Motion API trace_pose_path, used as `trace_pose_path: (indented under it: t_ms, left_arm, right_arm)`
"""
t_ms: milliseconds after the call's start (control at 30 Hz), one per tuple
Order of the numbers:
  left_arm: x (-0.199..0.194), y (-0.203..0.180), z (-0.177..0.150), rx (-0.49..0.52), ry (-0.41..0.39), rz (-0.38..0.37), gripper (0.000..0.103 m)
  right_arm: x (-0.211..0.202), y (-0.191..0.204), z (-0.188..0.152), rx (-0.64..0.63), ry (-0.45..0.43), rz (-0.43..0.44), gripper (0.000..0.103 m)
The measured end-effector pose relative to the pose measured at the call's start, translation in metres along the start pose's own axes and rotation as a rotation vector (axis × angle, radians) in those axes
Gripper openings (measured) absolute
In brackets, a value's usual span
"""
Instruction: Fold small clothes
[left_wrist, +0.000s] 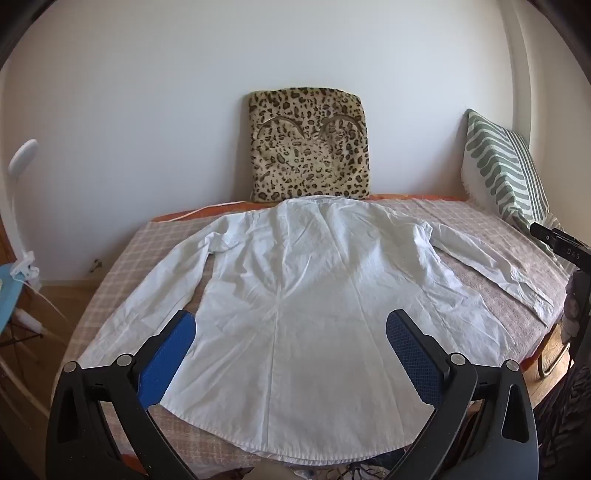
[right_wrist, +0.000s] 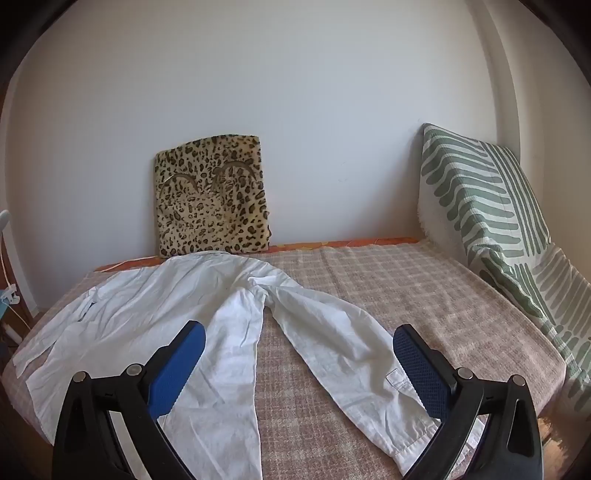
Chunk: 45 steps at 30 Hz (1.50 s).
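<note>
A white long-sleeved shirt (left_wrist: 295, 295) lies spread flat, back up, on a checked bed cover (left_wrist: 147, 243), collar toward the wall and hem toward me. Both sleeves are stretched out to the sides. My left gripper (left_wrist: 290, 325) is open and empty, hovering above the lower middle of the shirt. My right gripper (right_wrist: 299, 339) is open and empty, above the shirt's right sleeve (right_wrist: 343, 343), near its cuff (right_wrist: 402, 380); the shirt body (right_wrist: 147, 325) lies to its left. The right gripper's body shows at the right edge of the left wrist view (left_wrist: 565, 243).
A leopard-print cushion (left_wrist: 308, 144) leans on the white wall behind the collar. A green-striped pillow (right_wrist: 491, 221) stands at the bed's right end. A white clip lamp (left_wrist: 22, 206) and a blue surface (left_wrist: 7, 295) are left of the bed, over a wooden floor.
</note>
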<state>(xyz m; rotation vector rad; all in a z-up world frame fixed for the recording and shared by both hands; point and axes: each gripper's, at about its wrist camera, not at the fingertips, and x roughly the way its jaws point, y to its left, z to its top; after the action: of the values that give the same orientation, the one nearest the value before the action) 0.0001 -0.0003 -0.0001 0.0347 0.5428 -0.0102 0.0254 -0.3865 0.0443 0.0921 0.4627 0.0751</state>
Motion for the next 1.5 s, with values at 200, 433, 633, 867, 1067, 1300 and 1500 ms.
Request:
trace_pose_path:
  t_ms: [200, 433, 633, 867, 1067, 1300, 1500]
  left_arm:
    - [0.004, -0.005, 0.004, -0.011, 0.030, -0.007, 0.103]
    - [0.008, -0.004, 0.002, -0.020, 0.024, -0.011, 0.103]
    - [0.005, 0.000, 0.002, -0.031, 0.018, -0.012, 0.103]
    - [0.004, 0.003, 0.002, -0.043, 0.015, -0.009, 0.103]
    - [0.005, 0.005, 0.002, -0.040, 0.012, -0.009, 0.103]
    - [0.004, 0.004, 0.002, -0.040, 0.012, -0.010, 0.103]
    - [0.001, 0.004, 0.004, -0.040, 0.002, -0.002, 0.103]
  right_arm:
    - [0.004, -0.013, 0.000, 0.035, 0.024, -0.006, 0.103]
    - [0.006, -0.015, -0.002, 0.035, 0.032, -0.007, 0.103]
    - [0.008, -0.009, -0.003, 0.018, 0.027, -0.016, 0.103]
    - [0.008, -0.009, -0.003, 0.015, 0.028, -0.016, 0.103]
    - [0.009, -0.008, -0.003, 0.013, 0.029, -0.019, 0.103]
    - [0.009, -0.007, -0.004, 0.007, 0.029, -0.018, 0.103]
    - [0.009, -0.007, -0.003, 0.004, 0.027, -0.021, 0.103]
